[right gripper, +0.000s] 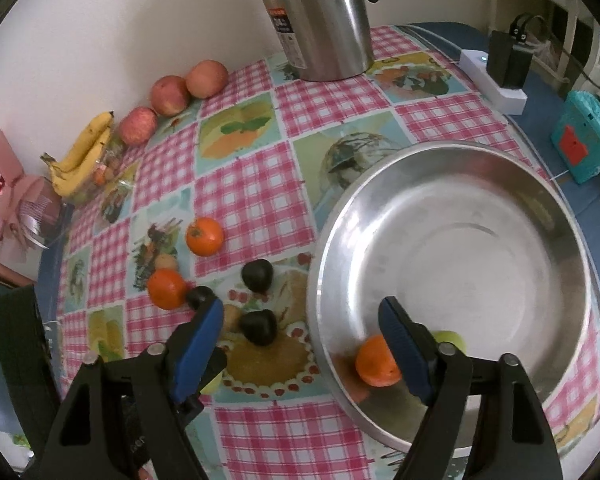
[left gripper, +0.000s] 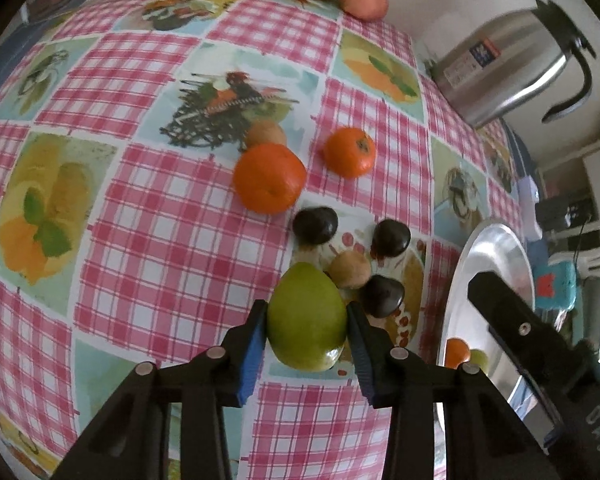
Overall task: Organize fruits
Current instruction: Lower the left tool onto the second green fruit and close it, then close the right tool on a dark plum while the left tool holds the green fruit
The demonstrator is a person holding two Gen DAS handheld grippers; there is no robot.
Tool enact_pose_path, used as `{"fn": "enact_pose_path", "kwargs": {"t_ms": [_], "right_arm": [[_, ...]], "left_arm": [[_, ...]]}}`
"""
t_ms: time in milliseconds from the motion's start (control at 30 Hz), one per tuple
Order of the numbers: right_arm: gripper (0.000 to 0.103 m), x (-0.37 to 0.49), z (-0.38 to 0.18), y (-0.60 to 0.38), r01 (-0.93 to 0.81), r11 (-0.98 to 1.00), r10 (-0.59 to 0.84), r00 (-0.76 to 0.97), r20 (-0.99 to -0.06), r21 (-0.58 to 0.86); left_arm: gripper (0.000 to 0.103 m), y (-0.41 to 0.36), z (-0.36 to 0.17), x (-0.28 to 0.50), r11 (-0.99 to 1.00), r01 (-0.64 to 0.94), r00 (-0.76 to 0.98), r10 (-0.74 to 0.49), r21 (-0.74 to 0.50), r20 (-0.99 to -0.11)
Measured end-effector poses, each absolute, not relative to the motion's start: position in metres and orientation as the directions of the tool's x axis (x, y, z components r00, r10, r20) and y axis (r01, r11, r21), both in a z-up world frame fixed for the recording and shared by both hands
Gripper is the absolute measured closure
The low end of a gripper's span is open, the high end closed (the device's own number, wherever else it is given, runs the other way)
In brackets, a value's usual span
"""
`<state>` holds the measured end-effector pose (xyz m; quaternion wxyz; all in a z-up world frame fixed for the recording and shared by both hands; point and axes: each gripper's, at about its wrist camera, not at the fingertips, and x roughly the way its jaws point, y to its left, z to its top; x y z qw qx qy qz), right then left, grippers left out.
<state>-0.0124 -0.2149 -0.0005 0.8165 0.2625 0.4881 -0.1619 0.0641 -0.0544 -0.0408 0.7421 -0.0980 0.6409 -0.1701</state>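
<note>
My left gripper [left gripper: 306,314] is shut on a green pear-shaped fruit [left gripper: 304,328], its blue pads pressed against both sides. Just beyond it on the checked tablecloth lie three dark plums [left gripper: 315,224], a small brown fruit [left gripper: 349,270] and two oranges [left gripper: 269,178]. My right gripper [right gripper: 302,344] stands open over the near rim of a steel bowl [right gripper: 460,256], with nothing between its fingers. Inside the bowl sit an orange [right gripper: 374,362] and a green fruit [right gripper: 454,340], partly hidden by the right finger.
A steel kettle [right gripper: 320,20] stands at the back by the wall. Three apples [right gripper: 170,95] and a bunch of bananas [right gripper: 82,152] line the far left edge. A white box [right gripper: 496,80] and a teal box [right gripper: 584,140] lie at the right.
</note>
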Motion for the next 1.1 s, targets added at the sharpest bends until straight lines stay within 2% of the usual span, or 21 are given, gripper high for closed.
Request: {"fn": "enact_pose_path", "kwargs": {"t_ms": [100, 167, 367, 1100], "right_arm": [[0.034, -0.010, -0.001, -0.210, 0.501, 0.813, 0.016, 0.487, -0.873, 0.295], [0.044, -0.008, -0.001, -0.206, 0.485, 0.821, 0.028, 0.491, -0.871, 0.300], [0.057, 0.000, -0.007, -0.196, 0.447, 0.836, 0.070, 0.487, -0.871, 0.317], [0.068, 0.016, -0.038, -0.184, 0.434, 0.865, 0.075, 0.386, -0.920, 0.253]], "left_arm": [[0.061, -0.043, -0.037, 0.068, 0.923, 0.098, 0.140, -0.384, -0.373, -0.913], [0.061, -0.037, -0.035, 0.071, 0.926, 0.084, 0.153, -0.377, -0.368, -0.913], [0.061, -0.016, -0.030, 0.079, 0.928, 0.033, 0.192, -0.371, -0.372, -0.908], [0.061, -0.007, -0.028, 0.086, 0.895, -0.027, 0.199, -0.431, -0.445, -0.880]]}}
